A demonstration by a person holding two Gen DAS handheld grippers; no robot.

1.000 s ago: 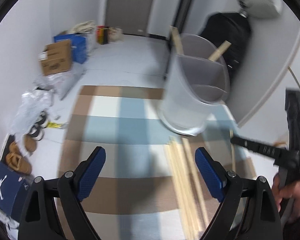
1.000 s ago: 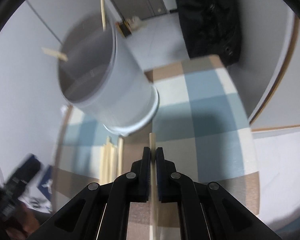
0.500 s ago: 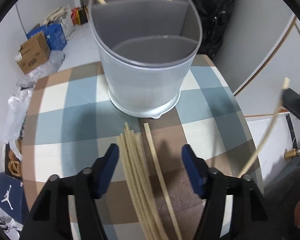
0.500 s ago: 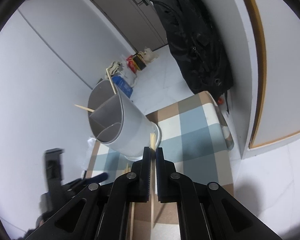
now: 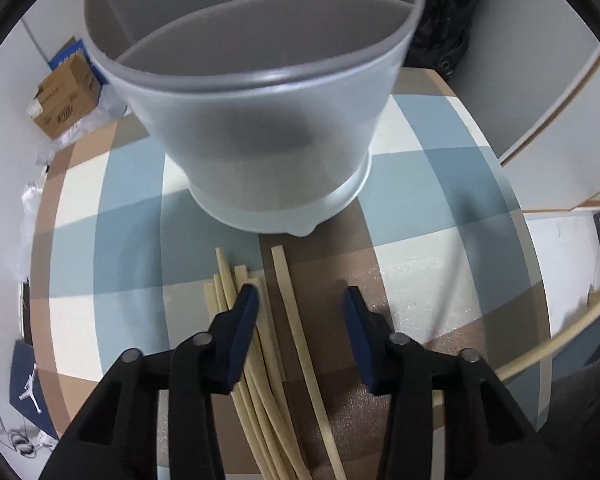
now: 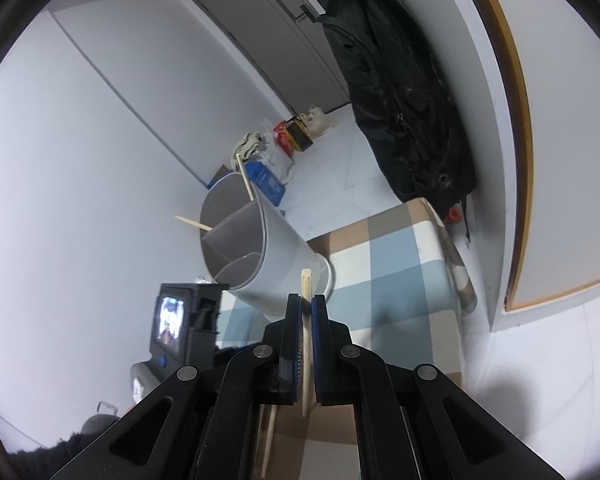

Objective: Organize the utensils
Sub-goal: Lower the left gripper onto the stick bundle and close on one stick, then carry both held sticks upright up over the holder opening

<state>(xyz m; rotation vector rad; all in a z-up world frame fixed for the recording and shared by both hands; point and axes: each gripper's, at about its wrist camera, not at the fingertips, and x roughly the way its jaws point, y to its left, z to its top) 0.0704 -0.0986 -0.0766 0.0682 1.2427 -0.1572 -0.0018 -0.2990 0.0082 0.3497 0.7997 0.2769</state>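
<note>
A grey divided utensil holder (image 5: 268,120) stands on a checked cloth (image 5: 440,208). Several wooden chopsticks (image 5: 260,360) lie in a bundle on the cloth in front of it. One chopstick (image 5: 296,328) lies apart, to their right. My left gripper (image 5: 300,300) is open just above these chopsticks, its jaws either side of the single one. My right gripper (image 6: 307,300) is shut on a wooden chopstick (image 6: 306,320), raised above the table and right of the holder (image 6: 256,252). Two chopsticks (image 6: 246,178) stand in the holder's far compartments. The held chopstick also shows in the left wrist view (image 5: 560,340).
A black bag (image 6: 400,100) hangs on the wall behind the table. Cardboard boxes (image 5: 60,100) and plastic bags lie on the floor to the left. The left gripper's body (image 6: 184,320) shows low in the right wrist view.
My left gripper has come down and forward over the chopstick bundle, close to the holder. My right gripper has lifted away with its chopstick still held.
</note>
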